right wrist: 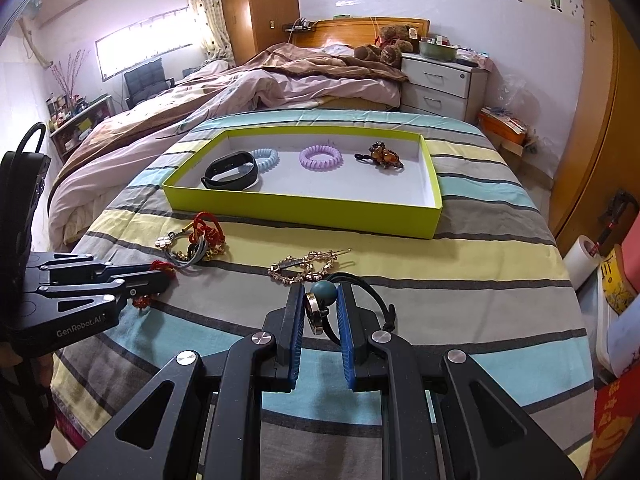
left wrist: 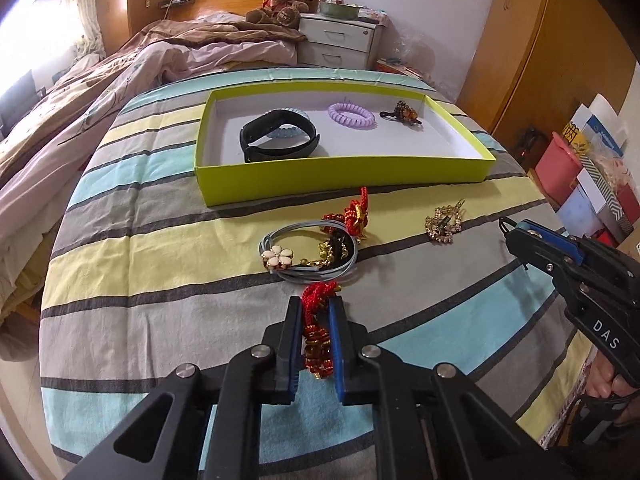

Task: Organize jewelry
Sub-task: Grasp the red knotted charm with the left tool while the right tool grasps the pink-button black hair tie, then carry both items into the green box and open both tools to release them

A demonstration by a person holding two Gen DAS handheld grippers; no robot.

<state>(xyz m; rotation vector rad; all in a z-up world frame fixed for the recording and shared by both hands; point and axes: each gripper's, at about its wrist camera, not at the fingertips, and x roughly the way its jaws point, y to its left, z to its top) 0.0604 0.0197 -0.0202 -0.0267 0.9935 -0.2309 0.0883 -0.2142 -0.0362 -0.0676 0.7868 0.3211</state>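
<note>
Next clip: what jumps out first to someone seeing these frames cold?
The lime-green tray sits mid-table on the striped cloth, holding a black fitness band, a blue coil tie, a purple coil tie and an amber hair clip. In front of it, each gripper grips jewelry: the left gripper clamps a red beaded cord piece, the right gripper a teal-bead cord bracelet.

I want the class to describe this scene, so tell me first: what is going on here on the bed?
A person is sorting jewelry into a yellow-green box on a striped sheet, a handheld gripper in each hand. The left gripper has its jaws shut on a red beaded bracelet. The right gripper grips a black cord bracelet with a teal bead. In the box lie a black fitness band, two coil hair ties and an amber hair clip. A tangle of bracelets and a rhinestone hair clip wait outside.
</note>
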